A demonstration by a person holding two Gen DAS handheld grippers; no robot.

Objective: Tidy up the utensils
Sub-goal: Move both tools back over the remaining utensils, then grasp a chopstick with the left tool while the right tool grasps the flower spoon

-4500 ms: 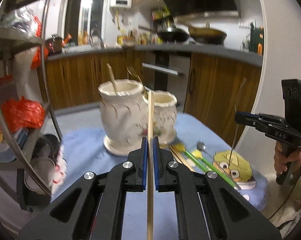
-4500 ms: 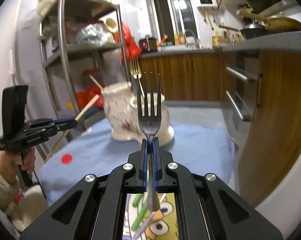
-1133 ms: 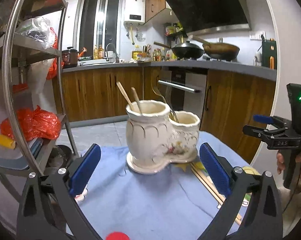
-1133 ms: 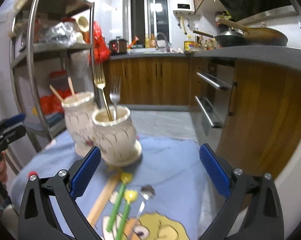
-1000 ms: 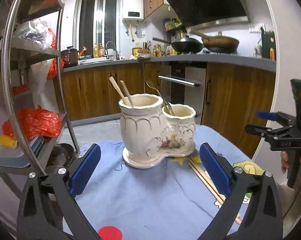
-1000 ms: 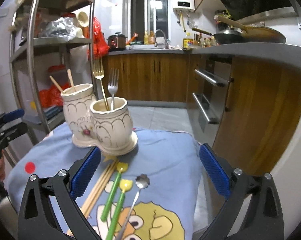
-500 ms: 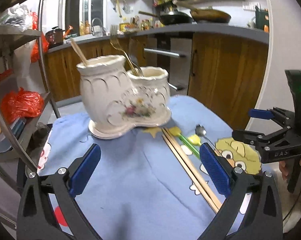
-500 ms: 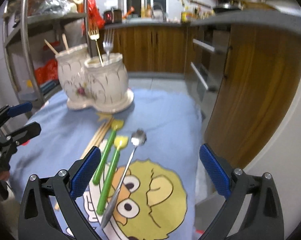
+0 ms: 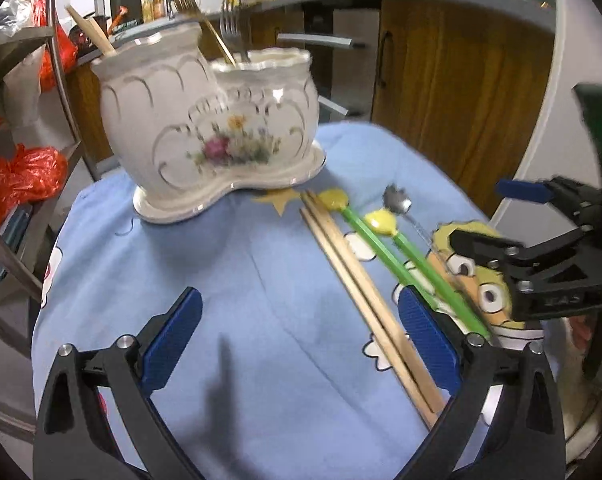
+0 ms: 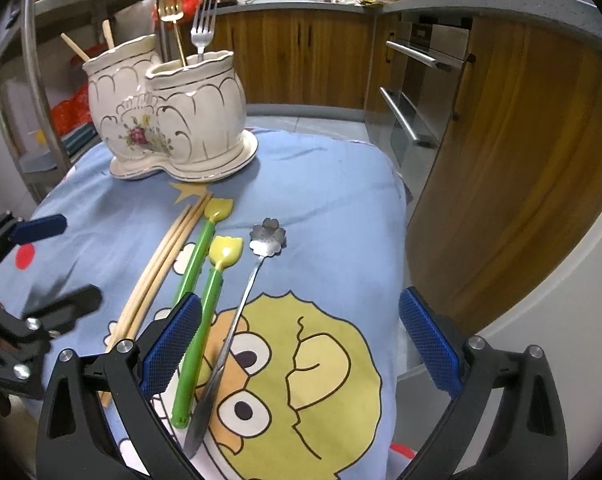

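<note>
A white ceramic two-cup holder [image 9: 209, 128] [image 10: 173, 120] stands at the back of the blue cloth. Two chopsticks [image 10: 85, 48] lean in its taller cup, and a gold fork [image 10: 173, 16] and a silver fork [image 10: 203, 24] stand in the shorter one. On the cloth lie a pair of wooden chopsticks [image 9: 365, 292] [image 10: 161, 264], two green spoons with yellow heads [image 9: 381, 240] [image 10: 197, 264] and a flower-headed metal spoon [image 10: 241, 300]. My left gripper [image 9: 299, 336] [image 10: 49, 266] hovers over the chopsticks' near end, jaws wide and closing, pads touching nothing. My right gripper [image 10: 299, 340] [image 9: 501, 218] is open above the spoon handles.
The blue cartoon cloth [image 10: 321, 184] covers a small table whose right edge drops off toward wooden cabinets and an oven [image 10: 413, 92]. A metal shelf rack [image 9: 61, 80] with red bags stands at the left. A person's hand holds the right gripper's handle.
Earlier the left gripper held a chopstick and the right a fork; both now stand in the holder. Over the last second both open grippers tilted down and sank toward the utensils on the cloth.
</note>
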